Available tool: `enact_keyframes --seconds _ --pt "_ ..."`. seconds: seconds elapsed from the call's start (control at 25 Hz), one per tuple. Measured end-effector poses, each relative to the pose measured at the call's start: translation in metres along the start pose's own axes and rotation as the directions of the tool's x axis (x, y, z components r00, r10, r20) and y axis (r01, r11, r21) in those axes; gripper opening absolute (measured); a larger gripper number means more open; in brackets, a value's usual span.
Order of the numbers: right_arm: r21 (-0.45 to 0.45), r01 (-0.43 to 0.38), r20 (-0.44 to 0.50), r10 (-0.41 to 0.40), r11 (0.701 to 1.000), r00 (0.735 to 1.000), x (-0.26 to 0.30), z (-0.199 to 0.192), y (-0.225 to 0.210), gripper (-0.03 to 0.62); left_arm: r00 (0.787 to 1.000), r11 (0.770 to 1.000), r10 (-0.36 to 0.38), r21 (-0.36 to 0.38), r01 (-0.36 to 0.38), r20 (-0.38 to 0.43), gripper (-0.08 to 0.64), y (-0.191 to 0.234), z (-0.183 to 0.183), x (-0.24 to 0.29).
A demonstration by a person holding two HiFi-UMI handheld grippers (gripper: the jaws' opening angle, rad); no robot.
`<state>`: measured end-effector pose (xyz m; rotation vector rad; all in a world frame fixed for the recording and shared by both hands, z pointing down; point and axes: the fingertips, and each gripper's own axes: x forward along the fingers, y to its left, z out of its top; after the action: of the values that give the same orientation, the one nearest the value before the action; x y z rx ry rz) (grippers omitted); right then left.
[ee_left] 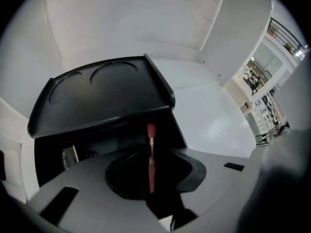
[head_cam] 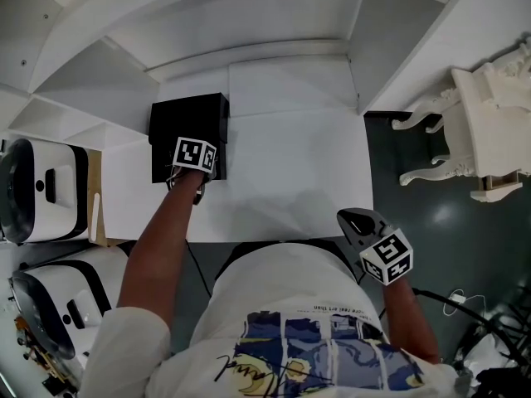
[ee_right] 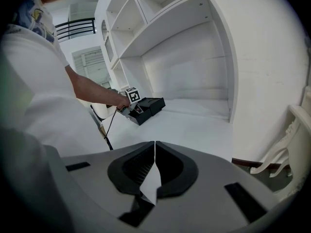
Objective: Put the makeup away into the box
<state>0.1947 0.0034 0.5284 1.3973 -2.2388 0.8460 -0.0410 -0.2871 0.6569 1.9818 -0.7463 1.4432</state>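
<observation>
White desk top [head_cam: 282, 164] spreads out in front of the person. Closest in, the right gripper [head_cam: 353, 220] hangs by the desk's near edge, its jaws shut together with nothing in them. Farther on, the left gripper [ee_left: 151, 149] pinches a thin red makeup stick [ee_left: 151, 171]. The stick lies straight along the jaws, its tip pointing down into the open black box [head_cam: 189, 114]. White shelves [head_cam: 207, 23] stand behind

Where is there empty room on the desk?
The white desk is bare from the black box across to the right wall, and forward to the right gripper. It is crowded only at the box, where the left gripper holds a red makeup stick.
</observation>
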Motion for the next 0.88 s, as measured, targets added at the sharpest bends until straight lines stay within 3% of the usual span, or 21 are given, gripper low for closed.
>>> enact_keyframes --seconds 0.48,0.68,0.88 --pt "-0.026 -0.080 -0.002 0.080 0.996 0.997 0.004 -0.009 0.005 0.028 0.986 0.998 0.028 -0.065 -0.018 0.164 0.095 -0.002 -0.016 -0.054" --pt "-0.020 -0.142 -0.017 0.142 0.990 0.990 0.015 -0.018 0.015 0.028 0.964 0.997 0.053 -0.062 -0.039 0.262 0.072 -0.014 -0.040 -0.092" --pt "-0.037 -0.180 -0.035 0.179 0.983 0.983 0.029 -0.021 0.031 0.028 0.929 0.999 0.003 -0.039 0.012 0.370 0.036 -0.044 -0.063 -0.124"
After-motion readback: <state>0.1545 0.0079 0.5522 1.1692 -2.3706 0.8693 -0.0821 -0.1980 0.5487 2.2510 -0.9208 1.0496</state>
